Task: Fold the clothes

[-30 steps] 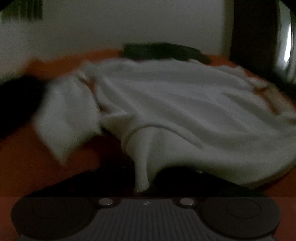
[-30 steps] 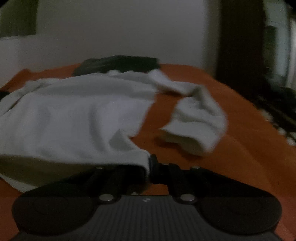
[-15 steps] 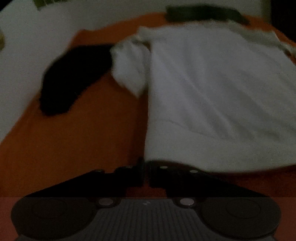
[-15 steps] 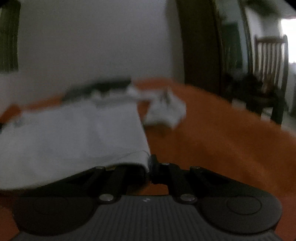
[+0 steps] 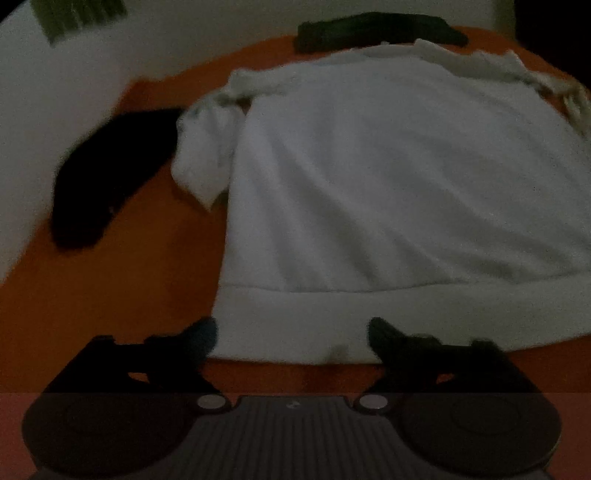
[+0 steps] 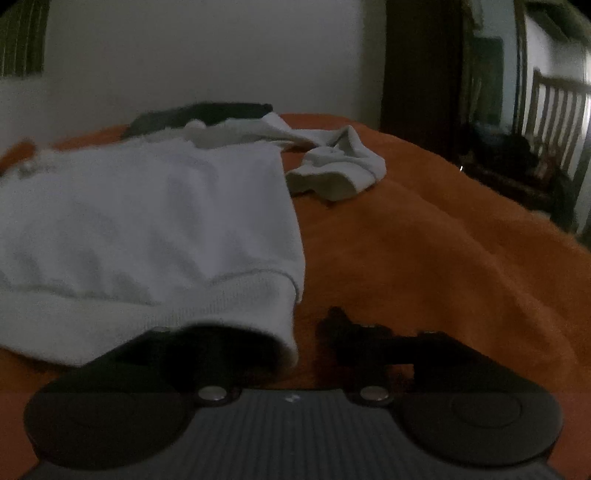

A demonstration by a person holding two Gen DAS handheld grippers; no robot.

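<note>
We note the white sweatshirt [image 5: 388, 192] lying flat on the orange bedspread [image 5: 110, 302], hem band toward us, collar at the far end next to a dark garment [image 5: 376, 31]. Its long axis therefore runs straight away from both tools.

The left gripper [image 5: 291, 336] stands with jaws wide apart. They have just been opening, and the hem's left corner lies between the fingertips without being pinched.

The right gripper [image 6: 295, 332] is partly apart, jaws also just opening. The hem's right corner drapes over its left finger, while the other finger stands clear beside it; no clamp on the cloth.

Both sleeves are bunched outboard. The left sleeve [image 5: 207, 155] sits beside a black garment [image 5: 107, 173], and the right sleeve [image 6: 340, 170] lies just off the torso edge.

Judgement: the spread-out looks finished. Each sleeve lies farther up the bed than its own tool, on that tool's side, so each hand is nearer its own sleeve for an inward fold.
</note>
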